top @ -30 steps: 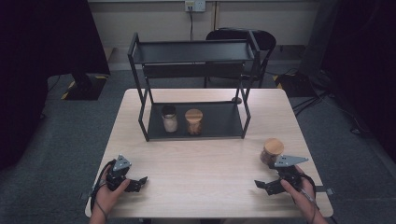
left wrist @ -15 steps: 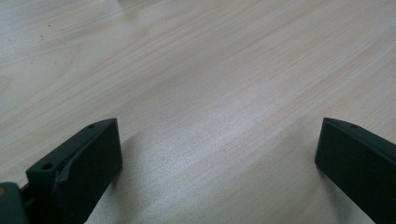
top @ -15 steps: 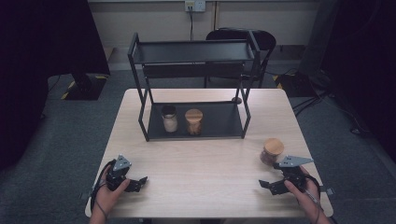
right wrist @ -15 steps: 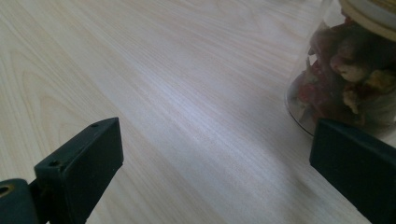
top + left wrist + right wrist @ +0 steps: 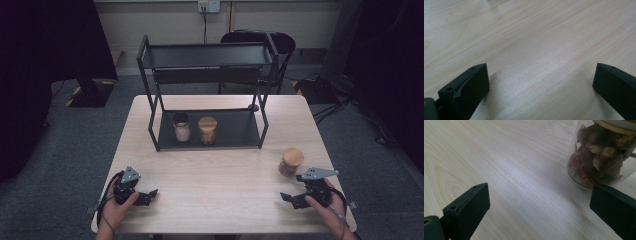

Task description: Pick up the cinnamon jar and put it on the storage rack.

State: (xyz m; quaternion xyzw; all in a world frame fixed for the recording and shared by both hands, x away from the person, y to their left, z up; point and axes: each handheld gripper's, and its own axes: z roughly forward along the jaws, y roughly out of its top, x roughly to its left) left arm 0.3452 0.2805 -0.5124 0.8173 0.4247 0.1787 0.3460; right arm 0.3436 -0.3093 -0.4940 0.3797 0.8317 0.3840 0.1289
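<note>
Pale wooden worktop (image 5: 220,165) on grey carpet, black rack (image 5: 207,95) at the back edge. The jar (image 5: 290,161) stands near the right edge, just beyond the right tool (image 5: 296,199), jaws apart, empty.

So the right gripper (image 5: 537,212) had its two black jaws spread wide apart, hovering low over the pale wood-grain table (image 5: 506,165). Up in the top right stood a clear glass jar (image 5: 599,155) packed with reddish-brown and cream chunks, just beyond the right-hand jaw, not between the two
</note>
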